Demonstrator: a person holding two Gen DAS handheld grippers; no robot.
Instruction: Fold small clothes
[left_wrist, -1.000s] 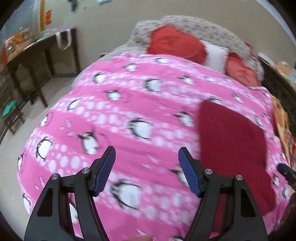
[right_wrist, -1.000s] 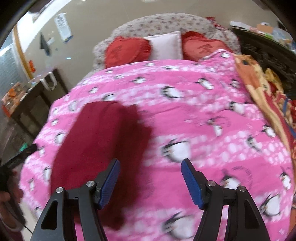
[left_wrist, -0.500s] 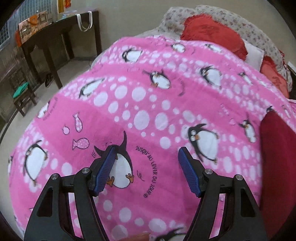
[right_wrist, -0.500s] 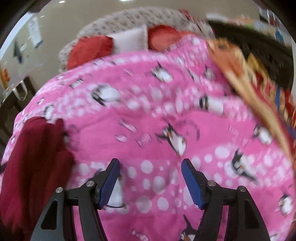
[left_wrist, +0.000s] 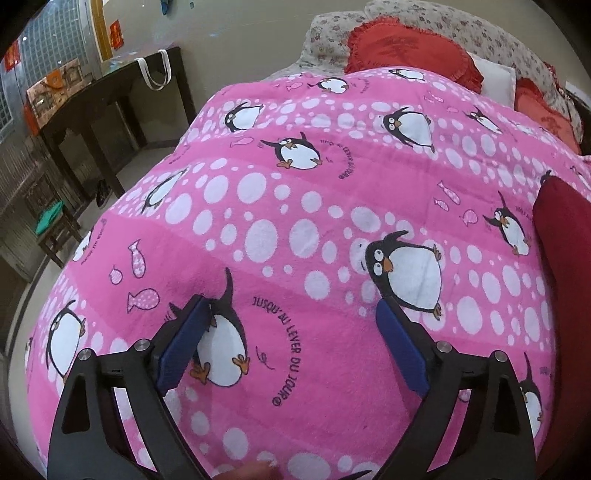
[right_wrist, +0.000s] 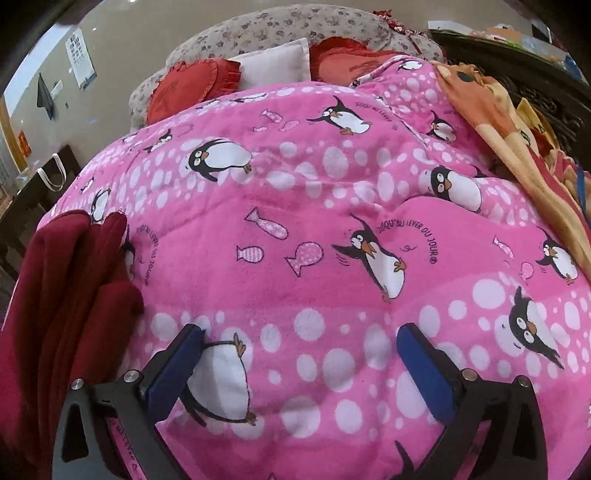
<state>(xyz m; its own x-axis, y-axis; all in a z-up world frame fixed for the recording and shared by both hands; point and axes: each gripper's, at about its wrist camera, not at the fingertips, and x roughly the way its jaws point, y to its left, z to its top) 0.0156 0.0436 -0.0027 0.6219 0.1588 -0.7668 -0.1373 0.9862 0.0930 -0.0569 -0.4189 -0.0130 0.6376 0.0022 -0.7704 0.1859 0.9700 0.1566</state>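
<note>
The left gripper (left_wrist: 293, 314) stood with its blue fingers (left_wrist: 186, 341) wide apart and nothing between them, low over the pink penguin blanket (left_wrist: 314, 206) near the bottom of its frame. The right gripper (right_wrist: 299, 336) was the same: fingers (right_wrist: 173, 363) spread, empty, close above the blanket (right_wrist: 314, 206). Neither touched the task's thing, the dark red garment (right_wrist: 70, 288). It lay on the bed between the two views, at the far right edge of the left view (left_wrist: 565, 266) and along the left edge of the right one. Judging by that, both grippers flanked it with fingers parted, ready to take an edge or done with a fold.

Only the right view showed the garment's thick layered folds, so it looked at least partly folded; the left view gave a mere strip. The right view alone showed the orange blanket (right_wrist: 491, 122) at upper right. The left view alone showed the stool (left_wrist: 55, 225) at left; the dark side table (left_wrist: 110, 107) at its upper left showed plainly only there.
</note>
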